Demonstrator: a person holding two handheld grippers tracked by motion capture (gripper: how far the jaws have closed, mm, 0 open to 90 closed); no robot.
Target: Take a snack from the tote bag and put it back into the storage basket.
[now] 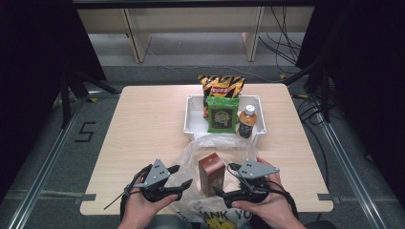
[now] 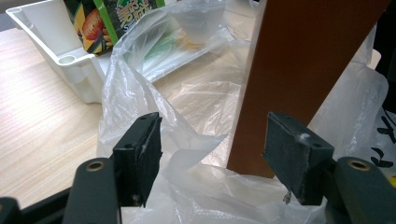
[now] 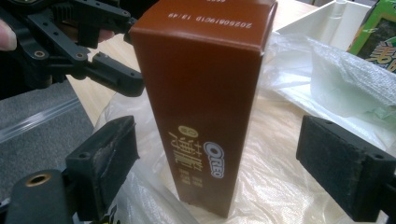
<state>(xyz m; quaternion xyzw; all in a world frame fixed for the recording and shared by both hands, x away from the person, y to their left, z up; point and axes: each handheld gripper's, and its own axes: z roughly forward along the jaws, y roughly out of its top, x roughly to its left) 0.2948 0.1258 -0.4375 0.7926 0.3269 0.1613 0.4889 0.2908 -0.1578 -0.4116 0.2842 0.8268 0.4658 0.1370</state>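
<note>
The box point(image 1: 210, 173) stands upright on the plastic bag point(image 1: 200, 152). Behind the box sits the tray point(image 1: 193, 117), holding a snack packet point(image 1: 222, 114) and a bottle point(image 1: 247, 121); a chip bag point(image 1: 220, 86) leans behind the tray.

Your glossy brown cardboard box point(image 3: 201, 98) stands on crinkled clear plastic bag point(image 2: 187, 93), centre frame; matt pale wood-grain table point(image 1: 143, 124) beneath.

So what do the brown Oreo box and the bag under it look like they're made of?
Brown Oreo box: probably printed cardboard with a slight sheen, going by its crisp folded edges and flat faces. Bag: thin, translucent plastic film, crinkled and glossy, with the table showing through.
</note>
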